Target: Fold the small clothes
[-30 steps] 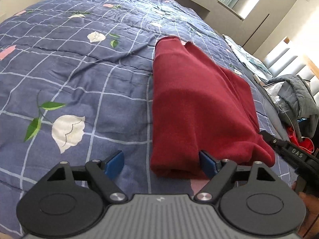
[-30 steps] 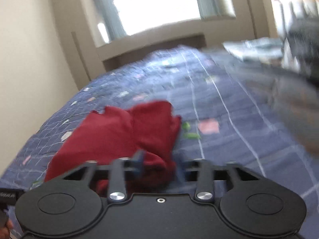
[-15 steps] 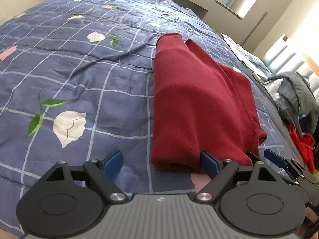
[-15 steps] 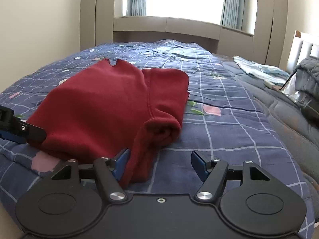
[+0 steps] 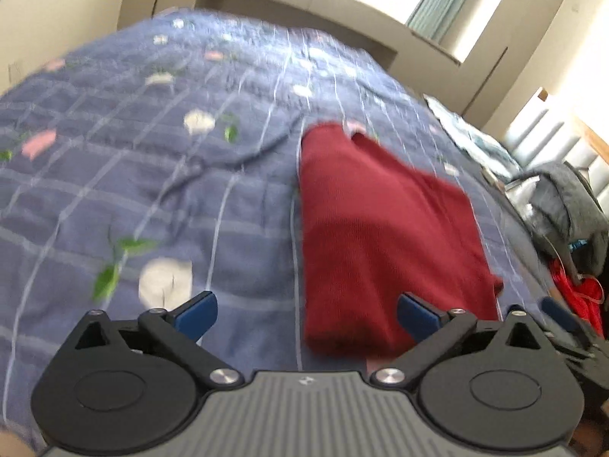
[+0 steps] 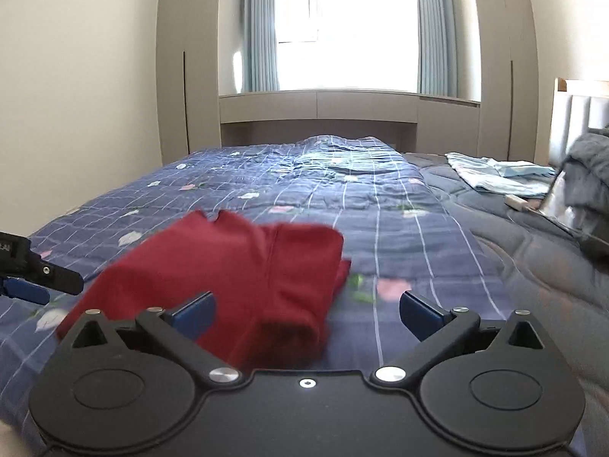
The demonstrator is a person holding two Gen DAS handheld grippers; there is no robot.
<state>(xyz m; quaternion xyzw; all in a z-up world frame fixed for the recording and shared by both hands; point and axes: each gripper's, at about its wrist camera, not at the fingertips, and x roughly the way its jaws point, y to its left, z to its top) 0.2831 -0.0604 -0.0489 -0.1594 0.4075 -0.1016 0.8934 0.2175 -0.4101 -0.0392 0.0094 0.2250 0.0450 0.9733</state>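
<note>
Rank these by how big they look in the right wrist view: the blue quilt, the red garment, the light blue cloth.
1. blue quilt
2. red garment
3. light blue cloth, though it lies farther from the camera, so its true size against the garment is unsure.

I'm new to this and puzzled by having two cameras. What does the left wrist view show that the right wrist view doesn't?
Only the left wrist view shows the bright red fabric heap beyond the bed's edge. Only the right wrist view shows the pale blue folded cloth and the whole window. Both share the dark red folded garment, lying free on the blue checked floral quilt, and both grippers' jaws opening.
</note>
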